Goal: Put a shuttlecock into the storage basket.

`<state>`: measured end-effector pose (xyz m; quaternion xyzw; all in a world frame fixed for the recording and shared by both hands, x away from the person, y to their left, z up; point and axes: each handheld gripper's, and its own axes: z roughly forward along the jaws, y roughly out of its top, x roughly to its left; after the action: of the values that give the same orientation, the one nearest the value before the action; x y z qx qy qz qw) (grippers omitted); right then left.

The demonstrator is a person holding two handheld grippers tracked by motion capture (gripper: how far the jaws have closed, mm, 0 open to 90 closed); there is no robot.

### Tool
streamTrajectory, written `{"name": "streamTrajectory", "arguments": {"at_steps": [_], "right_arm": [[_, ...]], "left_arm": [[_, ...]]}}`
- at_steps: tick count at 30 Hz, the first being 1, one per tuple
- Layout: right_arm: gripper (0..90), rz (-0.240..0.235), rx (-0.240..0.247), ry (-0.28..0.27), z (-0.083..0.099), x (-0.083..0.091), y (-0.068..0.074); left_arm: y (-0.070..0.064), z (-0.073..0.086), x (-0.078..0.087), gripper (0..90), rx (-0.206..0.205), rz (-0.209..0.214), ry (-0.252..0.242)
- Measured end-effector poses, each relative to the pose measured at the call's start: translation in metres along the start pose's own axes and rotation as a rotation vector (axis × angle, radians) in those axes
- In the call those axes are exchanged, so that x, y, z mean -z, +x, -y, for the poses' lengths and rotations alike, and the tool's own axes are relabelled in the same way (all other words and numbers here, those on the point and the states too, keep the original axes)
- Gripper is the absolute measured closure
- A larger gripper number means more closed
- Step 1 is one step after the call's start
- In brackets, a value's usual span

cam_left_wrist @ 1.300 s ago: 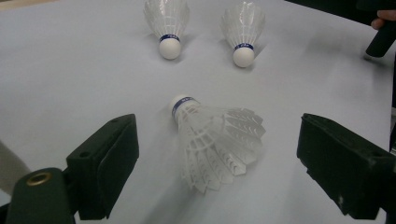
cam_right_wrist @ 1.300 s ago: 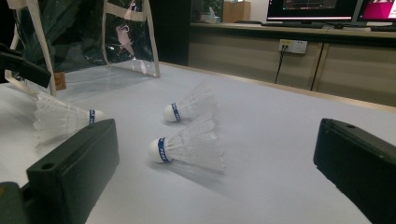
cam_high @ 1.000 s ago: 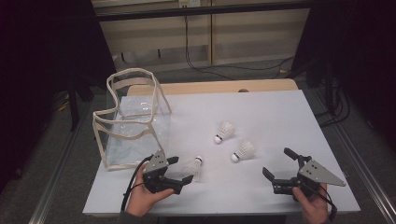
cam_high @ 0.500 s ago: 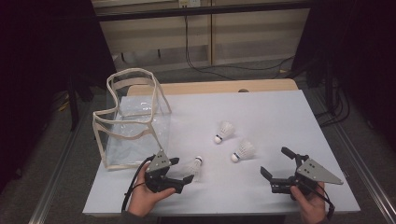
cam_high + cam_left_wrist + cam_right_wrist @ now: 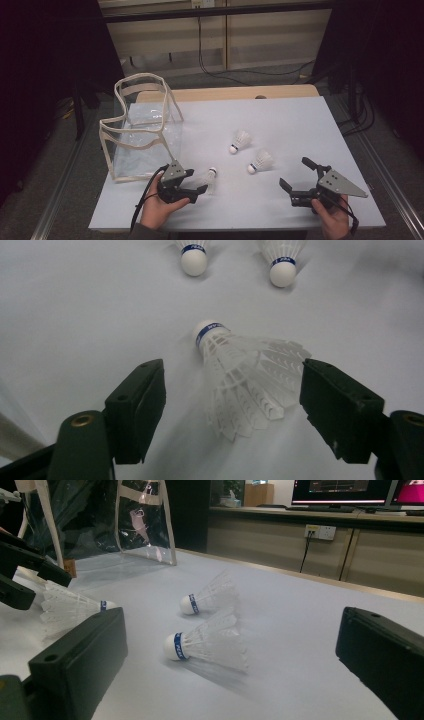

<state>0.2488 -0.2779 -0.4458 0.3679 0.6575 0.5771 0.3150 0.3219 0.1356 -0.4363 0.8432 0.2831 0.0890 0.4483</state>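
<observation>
Shuttlecock (image 5: pixel 240 380): we see it lying between our left gripper's (image 5: pixel 232 405) spread jaws, near the clear bag (image 5: pixel 142 137).
Right gripper (image 5: pixel 300 182): jaws apart, holding nothing.

From above, my table (image 5: pixel 280 125) is lit evenly and softly, while the room around it falls off into near black at both sides. Shadows under the shuttlecocks are faint and short. The clear bag (image 5: pixel 142 137) catches a few pale reflections on its plastic. That high picture is a little grainy and soft. Along my left hand-held gripper (image 5: pixel 232 405), the nearest shuttlecock (image 5: pixel 245 375) is sharp at the cork, its feathers blurring toward the lens. From my right hand-held gripper (image 5: pixel 230 670), screens (image 5: pixel 350 490) glow brightly far back.
</observation>
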Motion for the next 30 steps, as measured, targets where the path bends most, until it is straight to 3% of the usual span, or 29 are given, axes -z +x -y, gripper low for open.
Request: {"name": "streamTrajectory", "arguments": {"at_steps": [10,14,23,30], "right_arm": [[0.1,0.003,0.001,0.003,0.000,0.001,0.001],[0.1,0.005,-0.005,0.004,0.001,0.002,0.000],[0.1,0.008,-0.016,0.005,0.001,0.001,-0.001],[0.1,0.011,-0.016,0.002,0.000,0.002,-0.001]], "left_arm": [[0.002,-0.001,-0.004,36.3,0.008,-0.006,0.004],[0.003,-0.002,-0.006,40.4,-0.007,-0.009,0.009],[0.006,-0.002,-0.011,48.5,0.030,-0.015,0.027],[0.007,-0.004,-0.014,55.1,0.027,-0.037,0.038]]}}
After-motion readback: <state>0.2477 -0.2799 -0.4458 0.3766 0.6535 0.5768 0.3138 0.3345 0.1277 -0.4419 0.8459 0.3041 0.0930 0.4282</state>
